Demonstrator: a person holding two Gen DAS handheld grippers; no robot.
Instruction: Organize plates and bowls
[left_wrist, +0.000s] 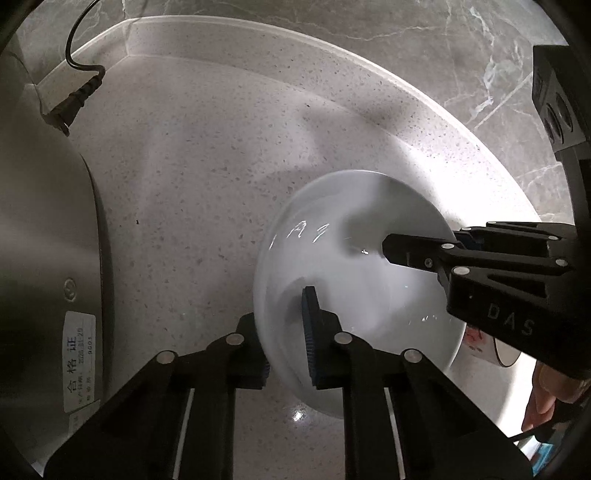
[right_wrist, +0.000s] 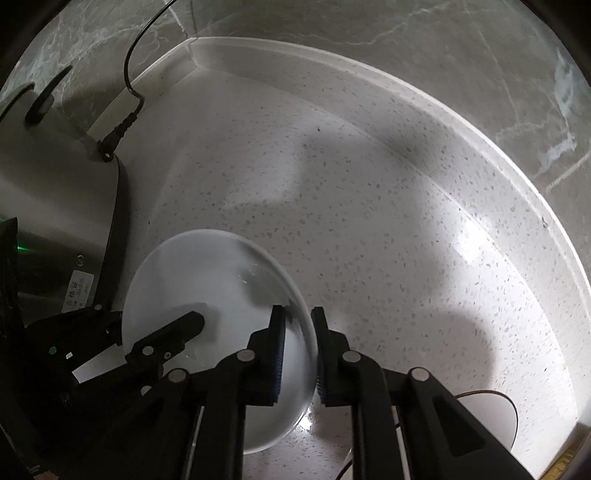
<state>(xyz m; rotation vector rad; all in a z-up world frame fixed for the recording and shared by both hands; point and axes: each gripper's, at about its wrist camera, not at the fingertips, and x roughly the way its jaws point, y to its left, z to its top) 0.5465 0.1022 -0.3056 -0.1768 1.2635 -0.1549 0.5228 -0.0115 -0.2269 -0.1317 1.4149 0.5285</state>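
A white bowl (left_wrist: 351, 266) is held above the speckled counter by both grippers. My left gripper (left_wrist: 286, 332) is shut on its left rim, one finger inside the bowl and one outside. My right gripper (right_wrist: 299, 350) is shut on the opposite rim of the bowl (right_wrist: 207, 280), one finger inside and one outside. In the left wrist view the right gripper (left_wrist: 424, 254) reaches over the bowl from the right. In the right wrist view the left gripper (right_wrist: 147, 343) comes in from the left.
A grey appliance (left_wrist: 40, 229) with a plugged-in black cord (left_wrist: 77, 96) stands at the left, close to the bowl. The counter (left_wrist: 221, 147) ends at a raised backsplash and marble wall. A round dish (right_wrist: 487, 417) lies at lower right.
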